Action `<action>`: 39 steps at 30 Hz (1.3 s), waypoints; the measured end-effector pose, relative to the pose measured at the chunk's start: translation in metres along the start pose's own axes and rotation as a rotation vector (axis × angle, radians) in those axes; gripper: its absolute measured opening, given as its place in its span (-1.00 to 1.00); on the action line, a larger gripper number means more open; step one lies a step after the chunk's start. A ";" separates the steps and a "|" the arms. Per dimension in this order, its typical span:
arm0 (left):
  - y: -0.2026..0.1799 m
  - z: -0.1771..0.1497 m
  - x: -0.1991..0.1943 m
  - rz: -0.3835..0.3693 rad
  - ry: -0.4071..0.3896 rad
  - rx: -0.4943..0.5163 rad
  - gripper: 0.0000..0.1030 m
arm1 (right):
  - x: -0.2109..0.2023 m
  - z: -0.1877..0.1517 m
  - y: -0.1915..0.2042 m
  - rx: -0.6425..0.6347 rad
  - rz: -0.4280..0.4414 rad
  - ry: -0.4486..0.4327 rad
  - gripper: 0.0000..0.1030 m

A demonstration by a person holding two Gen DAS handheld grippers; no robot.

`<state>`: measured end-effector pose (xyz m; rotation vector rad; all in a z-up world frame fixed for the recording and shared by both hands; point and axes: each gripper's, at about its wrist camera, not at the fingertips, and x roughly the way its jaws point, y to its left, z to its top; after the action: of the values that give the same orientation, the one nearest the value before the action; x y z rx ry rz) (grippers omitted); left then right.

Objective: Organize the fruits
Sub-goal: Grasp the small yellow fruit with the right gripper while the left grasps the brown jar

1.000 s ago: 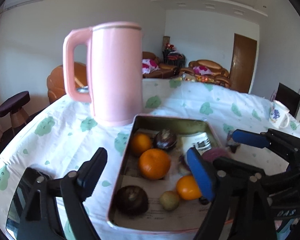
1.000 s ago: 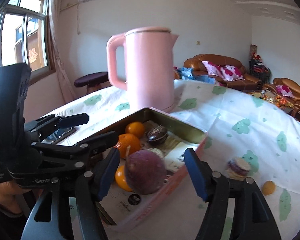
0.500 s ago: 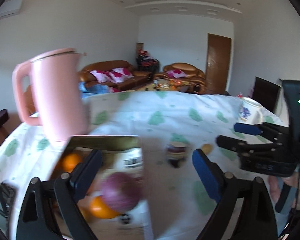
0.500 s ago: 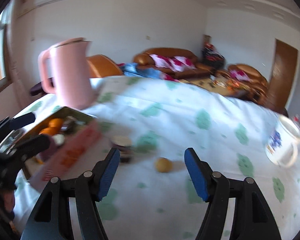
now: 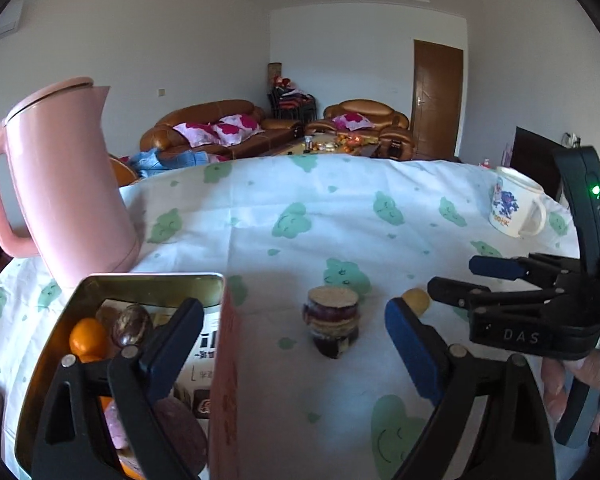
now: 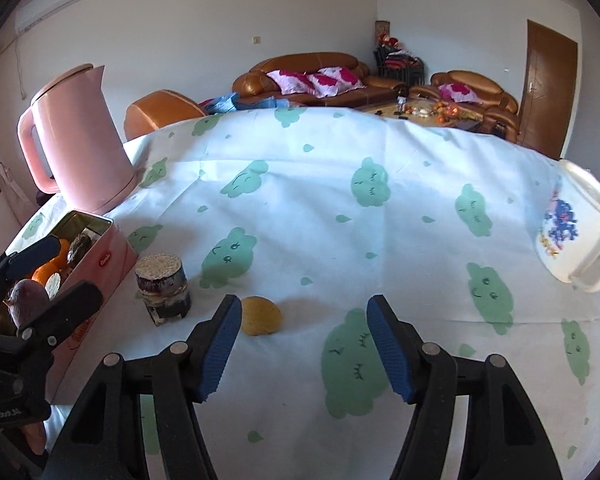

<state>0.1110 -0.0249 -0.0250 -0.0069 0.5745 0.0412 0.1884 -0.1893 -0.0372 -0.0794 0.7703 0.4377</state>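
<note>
Yellow-brown small fruit (image 6: pixel 261 315) lies on the tablecloth (image 6: pixel 340 240), lower centre-left of my right wrist view, touching my right gripper's (image 6: pixel 304 348) left pad; jaws wide, empty. Left gripper (image 5: pixel 292 348) gapes beside the tin (image 5: pixel 224 360), farther off.

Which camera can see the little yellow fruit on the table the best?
The right wrist view. There the small yellow fruit lies whole on the tablecloth, beside the right gripper's left pad. In the left wrist view only its top peeks out behind the grippers.
</note>
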 end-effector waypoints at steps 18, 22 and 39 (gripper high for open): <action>0.008 -0.002 0.005 0.033 0.014 0.004 0.94 | 0.034 -0.002 0.023 -0.055 0.106 0.115 -0.47; 0.000 0.000 0.004 0.008 0.019 0.028 0.94 | 0.027 -0.004 0.024 -0.062 0.091 0.090 -0.47; -0.033 0.004 0.062 -0.104 0.214 0.084 0.17 | 0.004 -0.011 -0.001 0.027 0.023 0.021 -0.47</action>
<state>0.1664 -0.0554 -0.0555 0.0413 0.7889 -0.0857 0.1842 -0.1909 -0.0477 -0.0499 0.7977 0.4483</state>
